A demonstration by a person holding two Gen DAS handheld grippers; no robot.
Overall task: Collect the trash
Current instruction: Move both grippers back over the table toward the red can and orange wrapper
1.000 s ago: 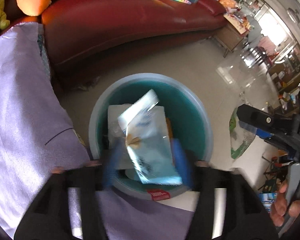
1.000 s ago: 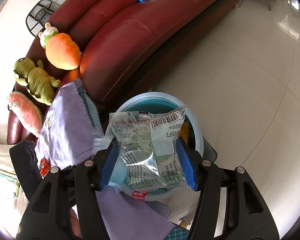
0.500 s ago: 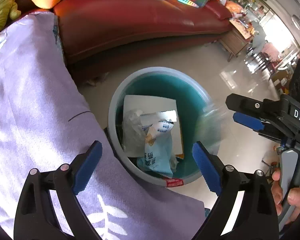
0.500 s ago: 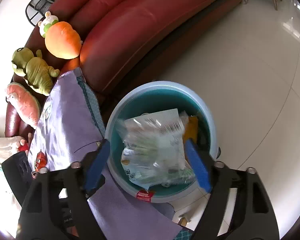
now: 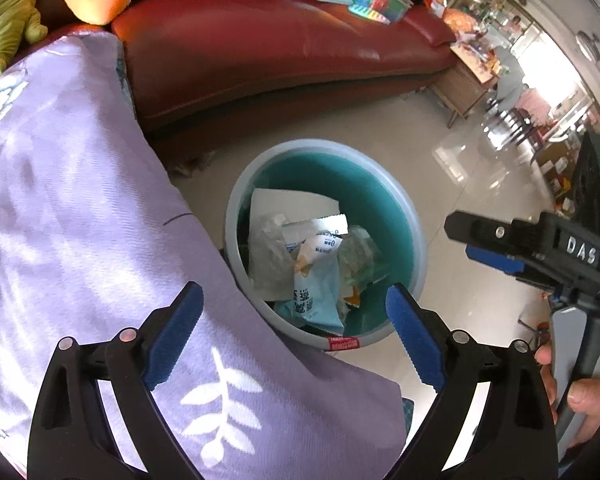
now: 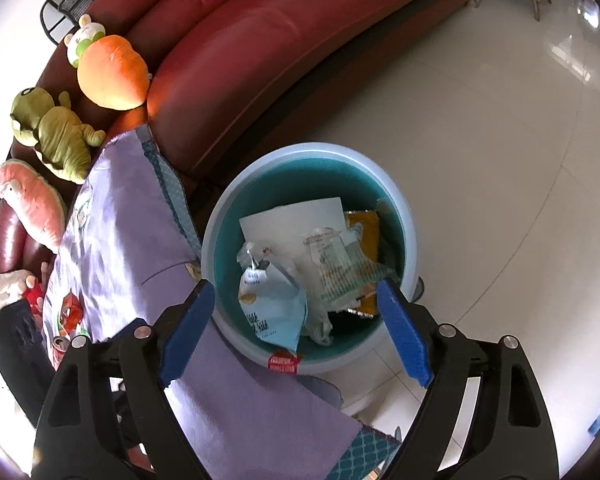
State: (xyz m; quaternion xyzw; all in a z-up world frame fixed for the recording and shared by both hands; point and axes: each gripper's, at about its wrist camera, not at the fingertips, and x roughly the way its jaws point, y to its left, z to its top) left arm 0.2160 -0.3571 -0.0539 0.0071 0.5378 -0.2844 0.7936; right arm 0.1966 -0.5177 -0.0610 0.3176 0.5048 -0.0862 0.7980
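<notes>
Bin (image 6: 312,152): teal, beside my purple cloth (image 5: 80,220).
Wrappers: light-blue packet (image 6: 274,312) and clear packet (image 6: 340,268) lie inside, below both tongs.
Left gripper (image 5: 292,334): released, empty.
Right gripper (image 6: 296,330): just opening, nothing between.

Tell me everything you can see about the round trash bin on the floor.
The trash bin is a round, plastic-looking tub with a pale grey-blue rim and teal inside. It stands upright on the glossy tiled floor, close to the red sofa, with a purple cloth overlapping its near edge. A red label sits on the near rim. Inside lie a white sheet, a light blue snack bag, clear wrappers and an orange packet.
</notes>
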